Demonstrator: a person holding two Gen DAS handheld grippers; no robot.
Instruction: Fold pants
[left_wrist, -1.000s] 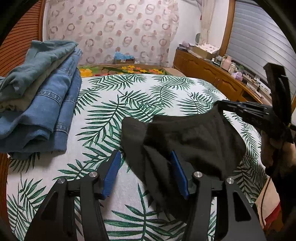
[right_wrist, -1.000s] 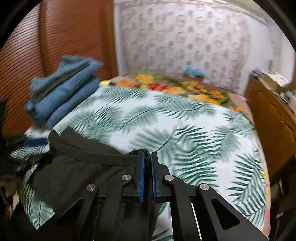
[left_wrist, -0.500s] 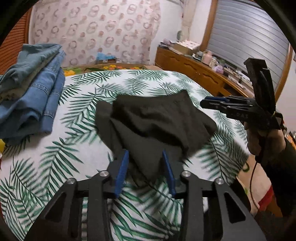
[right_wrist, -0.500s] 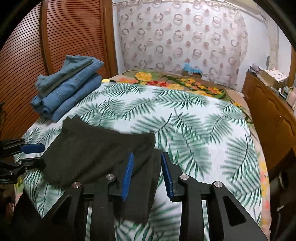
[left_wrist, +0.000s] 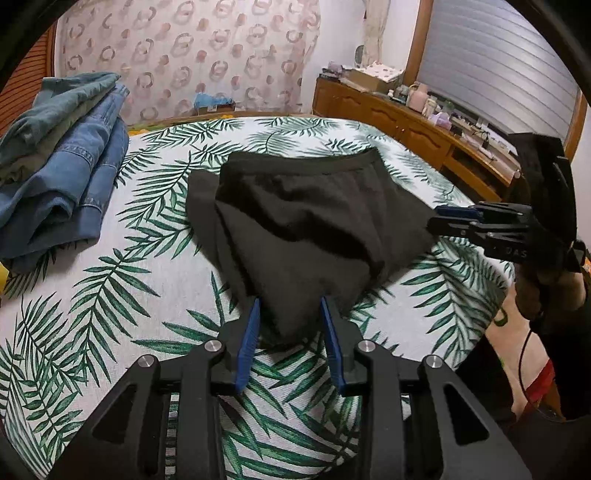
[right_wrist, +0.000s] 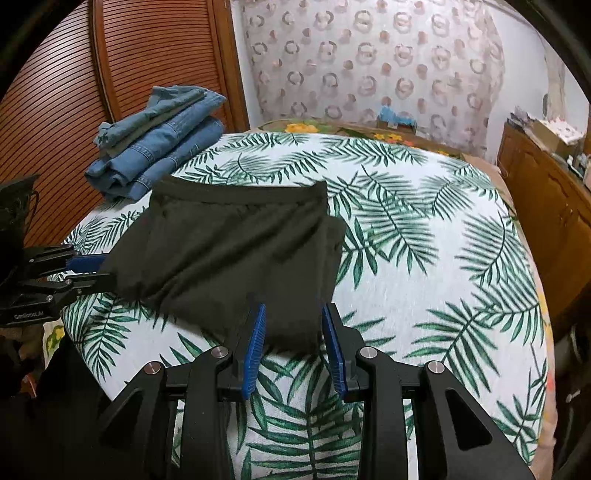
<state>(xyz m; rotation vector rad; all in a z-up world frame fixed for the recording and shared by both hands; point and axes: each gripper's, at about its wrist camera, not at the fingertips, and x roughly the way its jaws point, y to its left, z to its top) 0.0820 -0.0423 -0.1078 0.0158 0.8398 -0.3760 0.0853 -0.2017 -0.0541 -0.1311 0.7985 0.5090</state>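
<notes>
The black pants (left_wrist: 314, 229) are lying folded near the bed's (left_wrist: 110, 295) front edge. Both the left hand-held gripper (left_wrist: 291, 339) and right hand-held gripper (right_wrist: 293, 338) are standing open, empty. Risk: loose top layers are likely sliding apart if one corner is snagged.

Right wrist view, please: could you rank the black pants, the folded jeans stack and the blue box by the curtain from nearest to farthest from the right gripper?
1. Black pants: right at the open right gripper, a corner between its fingers.
2. Folded jeans stack: far left, by the slatted door.
3. Blue box: beyond the bed, against the curtain.
</notes>
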